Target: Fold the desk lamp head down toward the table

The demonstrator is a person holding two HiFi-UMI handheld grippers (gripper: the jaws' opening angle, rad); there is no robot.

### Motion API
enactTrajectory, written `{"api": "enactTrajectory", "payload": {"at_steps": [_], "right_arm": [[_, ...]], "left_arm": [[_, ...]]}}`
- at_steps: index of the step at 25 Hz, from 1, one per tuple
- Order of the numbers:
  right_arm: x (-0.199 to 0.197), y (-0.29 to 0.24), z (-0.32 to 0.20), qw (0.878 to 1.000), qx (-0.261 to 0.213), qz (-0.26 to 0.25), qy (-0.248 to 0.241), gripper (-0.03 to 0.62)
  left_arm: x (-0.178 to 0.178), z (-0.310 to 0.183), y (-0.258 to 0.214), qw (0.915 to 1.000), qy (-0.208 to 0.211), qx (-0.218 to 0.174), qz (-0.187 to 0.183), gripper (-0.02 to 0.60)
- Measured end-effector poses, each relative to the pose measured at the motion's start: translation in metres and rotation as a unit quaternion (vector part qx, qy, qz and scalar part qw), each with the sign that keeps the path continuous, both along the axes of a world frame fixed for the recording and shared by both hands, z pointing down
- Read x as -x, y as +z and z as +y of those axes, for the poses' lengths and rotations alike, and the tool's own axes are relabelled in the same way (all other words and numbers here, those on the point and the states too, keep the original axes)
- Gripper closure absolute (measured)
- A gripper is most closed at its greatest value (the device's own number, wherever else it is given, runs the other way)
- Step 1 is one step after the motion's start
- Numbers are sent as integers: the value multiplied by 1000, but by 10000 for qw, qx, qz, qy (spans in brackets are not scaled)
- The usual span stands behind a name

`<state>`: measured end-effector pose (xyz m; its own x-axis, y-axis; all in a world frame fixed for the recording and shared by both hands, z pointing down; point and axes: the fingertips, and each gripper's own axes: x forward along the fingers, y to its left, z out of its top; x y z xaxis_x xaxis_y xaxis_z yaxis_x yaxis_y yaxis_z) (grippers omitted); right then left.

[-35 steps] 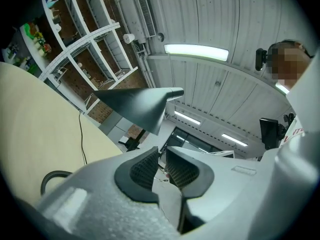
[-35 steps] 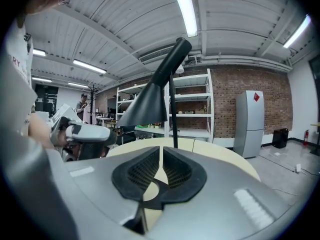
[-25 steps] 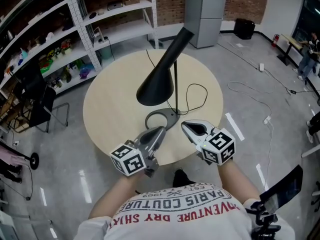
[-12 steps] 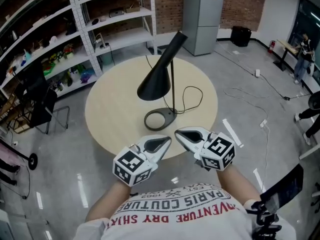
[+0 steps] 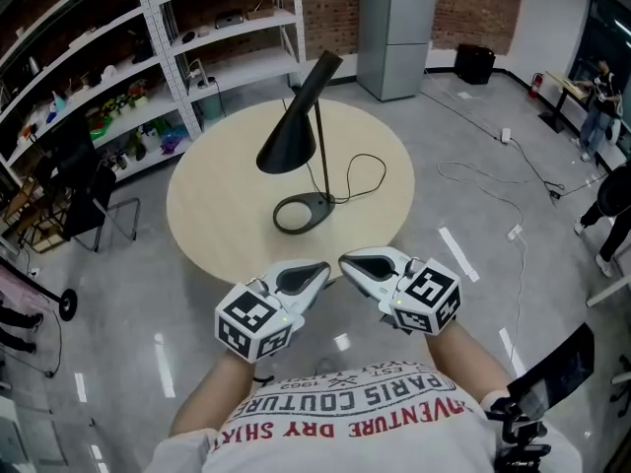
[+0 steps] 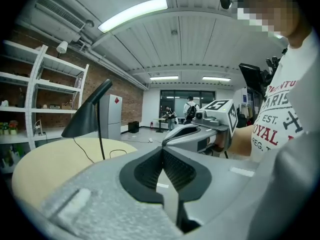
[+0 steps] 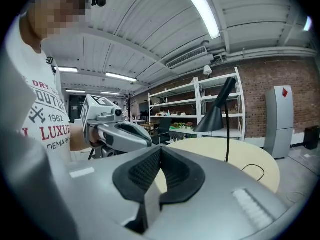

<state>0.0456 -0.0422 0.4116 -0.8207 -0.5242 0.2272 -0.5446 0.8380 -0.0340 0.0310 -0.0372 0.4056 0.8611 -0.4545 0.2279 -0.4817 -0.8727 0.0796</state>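
Head view: lamp head [image 5: 293, 126] slants down-left, stem [image 5: 321, 151] upright; left claw [image 5: 323, 268], right claw [image 5: 344, 260] closed, empty.

The worktop [image 5: 207, 215] is bare from 6 round to 10 o'clock of the lamp base [image 5: 318, 204]. The shade [image 5: 288, 144] overhangs 11 o'clock, and the cord [image 5: 363, 177] loops at 2 o'clock. The left tool [image 5: 320, 268] and right tool [image 5: 347, 260] sit off the rim at 6 o'clock, with an open path to the base.

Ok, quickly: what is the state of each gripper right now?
Left gripper: closed, holding nothing.
Right gripper: closed, holding nothing.
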Motion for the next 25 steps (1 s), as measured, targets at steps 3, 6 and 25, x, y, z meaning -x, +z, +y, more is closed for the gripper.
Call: {"api": "enactTrajectory", "payload": {"at_steps": [3, 6, 25], "right_arm": [[-2, -5, 23, 10000, 4, -80, -40, 594], [-2, -14, 32, 9998, 41, -186, -68, 594], [-5, -22, 92, 9995, -227, -190, -117, 593]], "left_arm": [[-3, 25, -4, 10000, -17, -12, -41, 581], [-1, 34, -13, 9999, -95, -20, -29, 581], [0, 88, -24, 9992, -293, -253, 61, 581]]}}
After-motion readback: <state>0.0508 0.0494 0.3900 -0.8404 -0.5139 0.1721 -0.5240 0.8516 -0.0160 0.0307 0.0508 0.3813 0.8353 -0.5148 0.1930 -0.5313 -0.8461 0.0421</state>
